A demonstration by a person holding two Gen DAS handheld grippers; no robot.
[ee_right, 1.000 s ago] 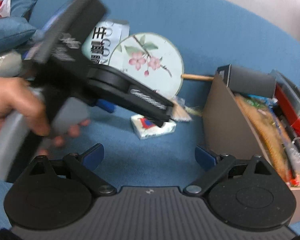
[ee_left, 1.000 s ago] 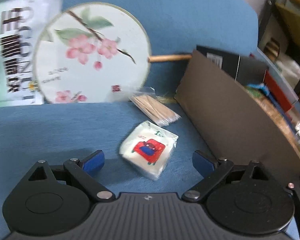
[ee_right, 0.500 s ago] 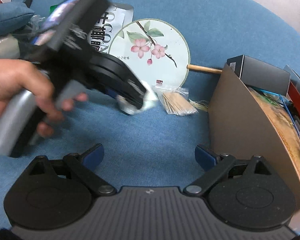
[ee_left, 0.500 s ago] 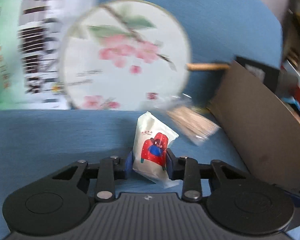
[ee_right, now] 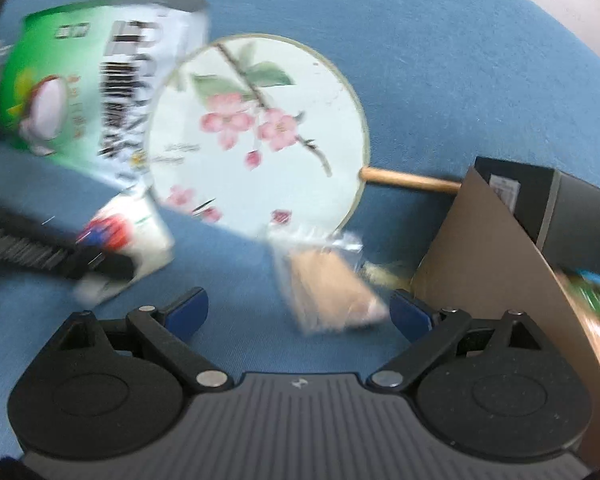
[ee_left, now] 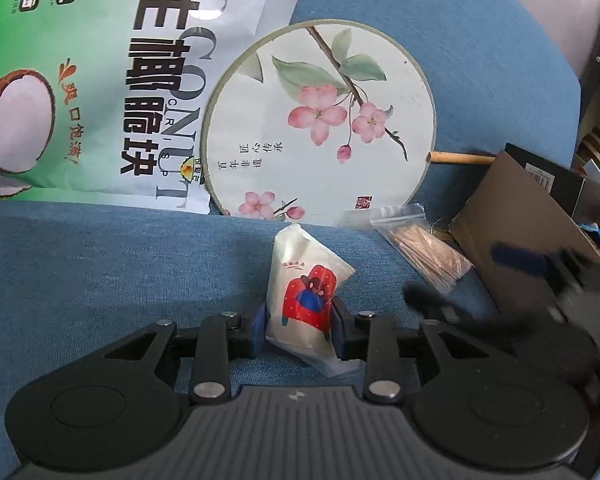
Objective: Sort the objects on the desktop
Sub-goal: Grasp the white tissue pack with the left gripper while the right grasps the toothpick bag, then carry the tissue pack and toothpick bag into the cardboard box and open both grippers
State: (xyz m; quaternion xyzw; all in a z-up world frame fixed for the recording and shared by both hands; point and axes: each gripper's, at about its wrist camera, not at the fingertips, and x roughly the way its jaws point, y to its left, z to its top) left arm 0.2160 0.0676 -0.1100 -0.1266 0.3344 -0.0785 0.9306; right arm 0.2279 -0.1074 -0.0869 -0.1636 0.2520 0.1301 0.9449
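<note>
Snack bag (ee_left: pixel 100 80) reads "COCONUT"; left tool (ee_left: pixel 299 330) grips tissue pack (ee_left: pixel 306 300).

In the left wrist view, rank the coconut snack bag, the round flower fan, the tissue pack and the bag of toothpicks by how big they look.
1. Coconut snack bag, partly cut off by the frame.
2. Round flower fan.
3. Tissue pack, though it sits nearest the camera in the left gripper.
4. Bag of toothpicks, close to the tissue pack, so unsure.
</note>
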